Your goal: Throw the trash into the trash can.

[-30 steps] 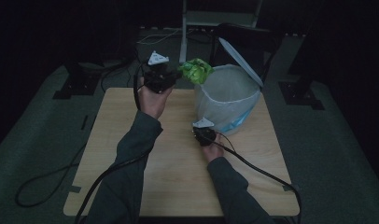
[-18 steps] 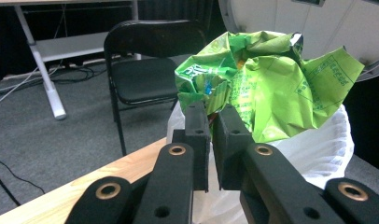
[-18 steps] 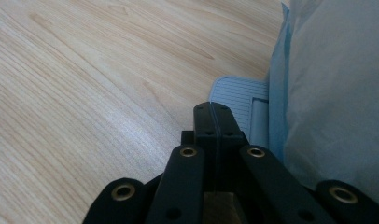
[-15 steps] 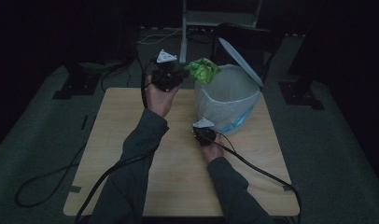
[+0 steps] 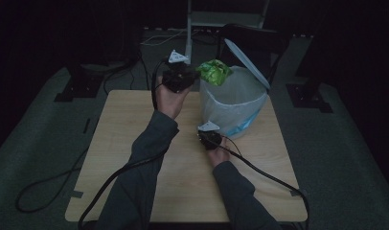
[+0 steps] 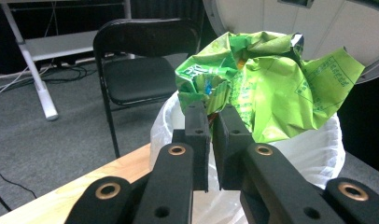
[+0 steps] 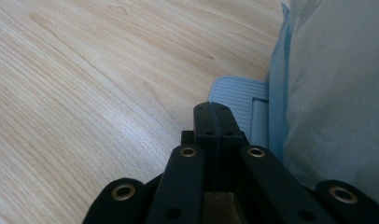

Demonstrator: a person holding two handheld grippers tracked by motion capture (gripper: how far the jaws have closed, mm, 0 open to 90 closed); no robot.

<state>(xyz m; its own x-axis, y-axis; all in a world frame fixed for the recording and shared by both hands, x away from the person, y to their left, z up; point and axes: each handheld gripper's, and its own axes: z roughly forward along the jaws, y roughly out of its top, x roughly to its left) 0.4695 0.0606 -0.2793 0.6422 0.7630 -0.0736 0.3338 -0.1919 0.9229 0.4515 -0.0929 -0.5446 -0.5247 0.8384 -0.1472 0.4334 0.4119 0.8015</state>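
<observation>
High view: left tongs (image 5: 195,75) held up at the far edge of the light wooden tabletop (image 5: 125,158), pinching a crumpled bright green foil wrapper (image 5: 214,72). Wrapper up in the air, right over the near-left rim of the small white bin with a see-through plastic liner (image 5: 233,103). Round white bin lid (image 5: 246,62) tipped up at the back. Right tongs (image 5: 208,135) low on the tabletop, just beside the foot of the bin, with a grey three-cornered plate on top. Black cables trailing back over the wood toward both dark sleeves.

Left gripper view: two black jaws nearly together, squeezing a thin corner of the green wrapper (image 6: 267,88). Rest of the wrapper puffed out above and to the right of the jaws. White bin liner (image 6: 313,154) open just under it. Black folding chair (image 6: 141,65) behind, on grey carpet.

Right gripper view: black jaws pressed tight together, holding nothing. Tips pointing at a pale blue ribbed pedal (image 7: 236,105) at the bottom of the bin. Cloudy bin wall (image 7: 337,93) close on the right. Bare wood on the left.
</observation>
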